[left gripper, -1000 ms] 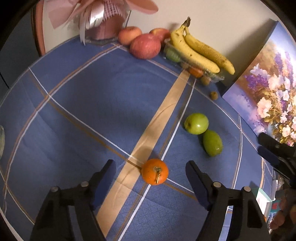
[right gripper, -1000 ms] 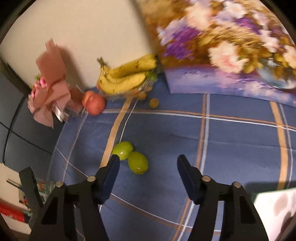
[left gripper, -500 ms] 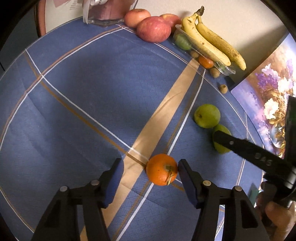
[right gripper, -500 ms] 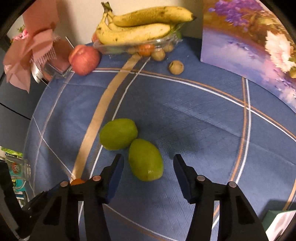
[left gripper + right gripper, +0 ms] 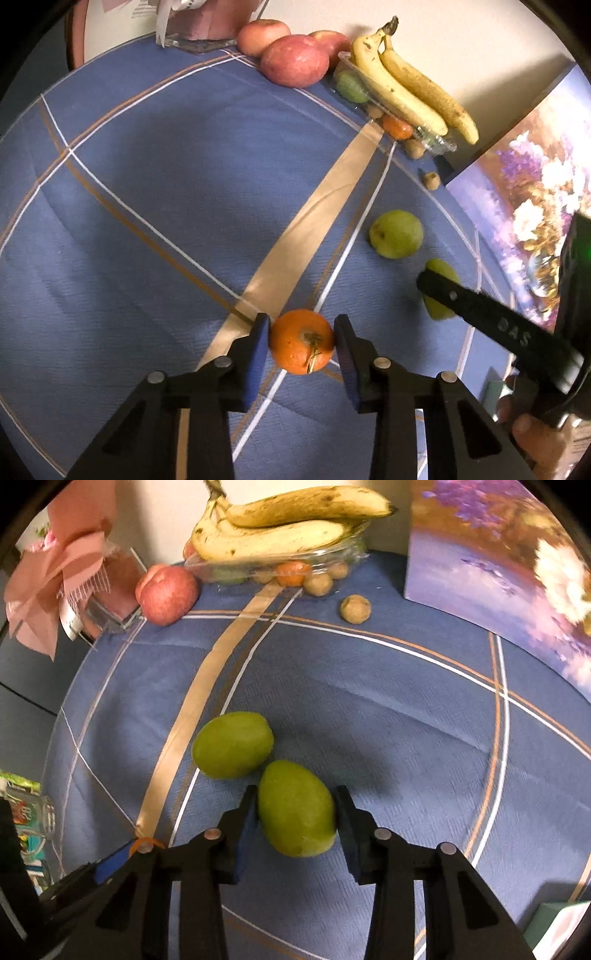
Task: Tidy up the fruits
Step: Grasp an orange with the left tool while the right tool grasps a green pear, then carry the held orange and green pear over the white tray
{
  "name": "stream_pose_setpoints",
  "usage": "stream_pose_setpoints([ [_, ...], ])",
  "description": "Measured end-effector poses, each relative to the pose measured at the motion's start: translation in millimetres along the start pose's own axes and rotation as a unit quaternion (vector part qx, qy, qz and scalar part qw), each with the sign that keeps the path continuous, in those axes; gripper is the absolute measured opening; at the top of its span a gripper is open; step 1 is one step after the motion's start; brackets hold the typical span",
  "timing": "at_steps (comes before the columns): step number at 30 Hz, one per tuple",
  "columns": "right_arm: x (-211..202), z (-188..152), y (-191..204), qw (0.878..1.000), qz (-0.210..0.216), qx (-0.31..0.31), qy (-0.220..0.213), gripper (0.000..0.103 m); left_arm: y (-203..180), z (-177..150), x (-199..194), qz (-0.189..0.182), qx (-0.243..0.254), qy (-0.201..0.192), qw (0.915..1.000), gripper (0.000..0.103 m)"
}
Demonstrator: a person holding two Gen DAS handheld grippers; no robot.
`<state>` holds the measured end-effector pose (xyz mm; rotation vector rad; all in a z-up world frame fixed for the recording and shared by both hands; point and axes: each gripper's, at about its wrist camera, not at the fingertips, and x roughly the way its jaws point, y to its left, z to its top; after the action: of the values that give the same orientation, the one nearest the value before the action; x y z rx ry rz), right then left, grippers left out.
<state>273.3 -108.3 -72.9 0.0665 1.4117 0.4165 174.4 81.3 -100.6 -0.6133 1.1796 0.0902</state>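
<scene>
On the blue checked tablecloth [image 5: 155, 206] lies an orange [image 5: 301, 349]. My left gripper [image 5: 301, 332] is closing, its blue pads touching the orange on both sides. An oval green fruit [image 5: 295, 808] lies next to a round green fruit [image 5: 232, 744]. My right gripper [image 5: 295, 805] is closing too, a pad against each side of the oval fruit. In the left wrist view one black finger [image 5: 480, 314] of the right gripper covers part of the oval fruit [image 5: 441, 271], with the round one [image 5: 396, 233] beyond it.
A clear tray [image 5: 343, 550] against the wall holds bananas [image 5: 280, 528] and small fruits. Red apples [image 5: 295, 61] and a pink gift box [image 5: 74, 579] sit beside it. One small brown fruit [image 5: 355, 608] lies loose. A flower painting [image 5: 498, 565] leans at the right. A glass [image 5: 33, 812] stands at the left.
Both grippers have narrowed from wide open until their pads meet the fruit. The right gripper came down over the oval green fruit. The left stayed over the orange.
</scene>
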Motion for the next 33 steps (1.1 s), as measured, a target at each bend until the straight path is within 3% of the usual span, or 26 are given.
stream_pose_setpoints([
  [6,-36.4,-22.7,-18.8,0.999,0.011,0.028,-0.034,0.042,-8.4,1.8,-22.8,-0.024,0.009,-0.024,0.9994,0.037],
  [9,-60.0,-38.4,-24.0,0.998,-0.004,0.032,-0.052,0.042,-17.7,1.4,-36.2,-0.032,0.021,-0.035,0.9986,0.037],
  [15,-105.2,-80.8,-34.4,0.993,-0.019,0.066,-0.094,0.042,-52.4,-8.9,-64.0,-0.041,0.073,-0.058,0.9948,0.037],
  [23,-155.8,-135.9,-66.4,0.98,-0.058,0.124,-0.146,0.042,-118.9,-41.1,-84.8,-0.057,0.16,-0.078,0.9824,0.037],
  [25,-166.4,-146.6,-75.6,0.977,-0.057,0.135,-0.157,0.042,-132.9,-50.8,-85.4,-0.063,0.175,-0.075,0.9797,0.037],
  [29,-192.2,-159.7,-93.7,0.968,-0.056,0.159,-0.185,0.042,-159.6,-70.1,-83.0,-0.109,0.192,-0.052,0.974,0.037],
  [33,-218.0,-174.0,-104.9,0.962,-0.059,0.16,-0.214,0.042,-188.5,-92.5,-86.3,-0.105,0.227,-0.058,0.9665,0.037],
])
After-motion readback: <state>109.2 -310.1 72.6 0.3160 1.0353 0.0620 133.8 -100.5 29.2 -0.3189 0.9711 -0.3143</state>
